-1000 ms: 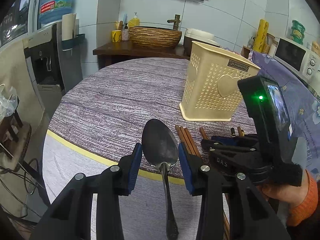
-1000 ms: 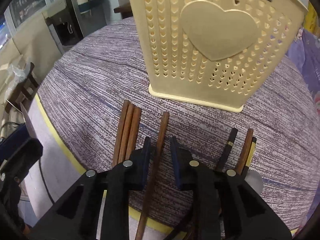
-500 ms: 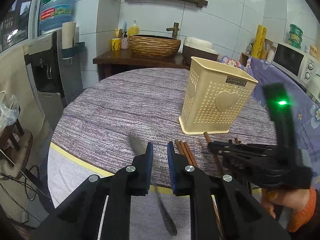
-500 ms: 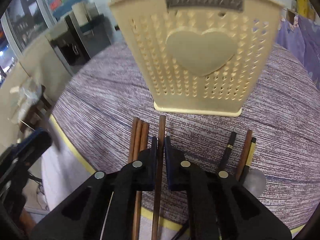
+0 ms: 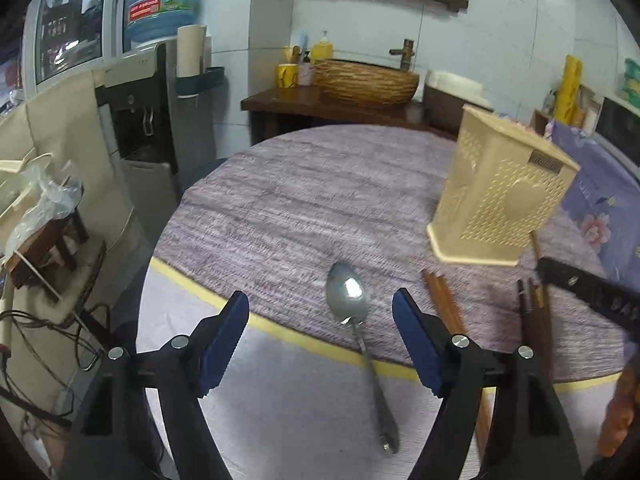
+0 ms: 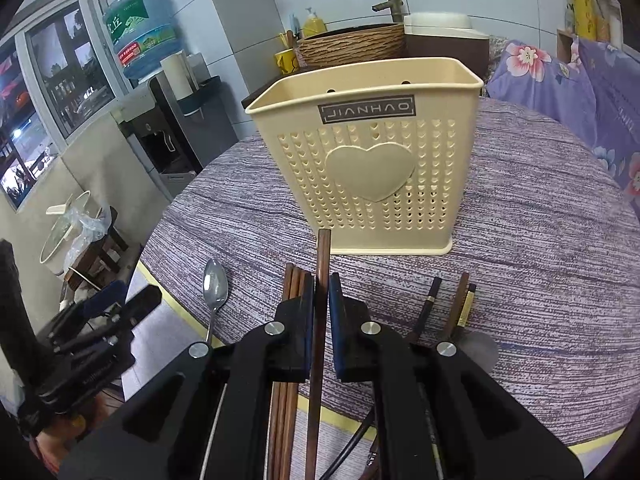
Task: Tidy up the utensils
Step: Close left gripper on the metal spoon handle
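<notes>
Right gripper: jaws clamped on one chopstick, its long axis running along the jaws and its tip aimed at the holder, which stands just beyond, mid-surface, mouth up. Left gripper: jaws have just been opening, now wide and empty; spoon lies between them over the near edge.

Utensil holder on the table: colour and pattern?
Cream plastic utensil holder, small heart-shaped perforations around one raised solid heart; clearest in right wrist view.

On the table, the spoon lies left of the chopsticks, the holder behind them.
</notes>
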Motion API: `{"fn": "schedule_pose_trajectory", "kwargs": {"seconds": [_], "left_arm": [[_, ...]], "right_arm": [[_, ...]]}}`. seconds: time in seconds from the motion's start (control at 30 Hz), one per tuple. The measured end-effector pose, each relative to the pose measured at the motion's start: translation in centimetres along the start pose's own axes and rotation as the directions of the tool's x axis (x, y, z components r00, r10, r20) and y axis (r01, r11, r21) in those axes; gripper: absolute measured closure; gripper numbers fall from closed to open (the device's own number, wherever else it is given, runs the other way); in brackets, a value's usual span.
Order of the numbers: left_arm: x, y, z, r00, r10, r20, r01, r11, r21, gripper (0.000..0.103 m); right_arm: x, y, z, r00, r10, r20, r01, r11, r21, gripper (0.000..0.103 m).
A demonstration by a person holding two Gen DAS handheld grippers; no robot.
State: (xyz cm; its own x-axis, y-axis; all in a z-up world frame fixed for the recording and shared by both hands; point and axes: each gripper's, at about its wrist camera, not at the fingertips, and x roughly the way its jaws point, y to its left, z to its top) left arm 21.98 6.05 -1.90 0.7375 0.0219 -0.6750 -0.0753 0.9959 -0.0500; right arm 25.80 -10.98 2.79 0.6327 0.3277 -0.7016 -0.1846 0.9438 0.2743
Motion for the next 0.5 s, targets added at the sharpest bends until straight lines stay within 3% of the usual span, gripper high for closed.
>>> {"fn": "schedule_pose_trajectory", "kwargs": {"seconds": [0.17, 0.37, 0.5], "left_arm": [[2.8, -0.8, -1.6, 0.994, 0.012, -0.112, -0.010, 1.000, 0.019, 0.029], [5.5, -3.0, -0.5, 0.988, 0.057, -0.147, -0.046, 0.996, 0.073, 0.029], [7.9, -3.6, 0.5, 0.980, 0.077, -0.183, -0.064, 0.995, 0.074, 0.040]], "right_arm": [[-1.6, 0.0, -0.7, 1.000, -0.004, 0.031, 0.005, 1.000, -0.022, 0.095], [-2.1, 0.0, -0.9, 0.999, -0.010, 0.050, 0.011, 1.000, -0.023, 0.095], [-2.3, -0.2, -1.1, 0.998, -0.007, 0.059, 0.008, 1.000, -0.018, 0.095]]}}
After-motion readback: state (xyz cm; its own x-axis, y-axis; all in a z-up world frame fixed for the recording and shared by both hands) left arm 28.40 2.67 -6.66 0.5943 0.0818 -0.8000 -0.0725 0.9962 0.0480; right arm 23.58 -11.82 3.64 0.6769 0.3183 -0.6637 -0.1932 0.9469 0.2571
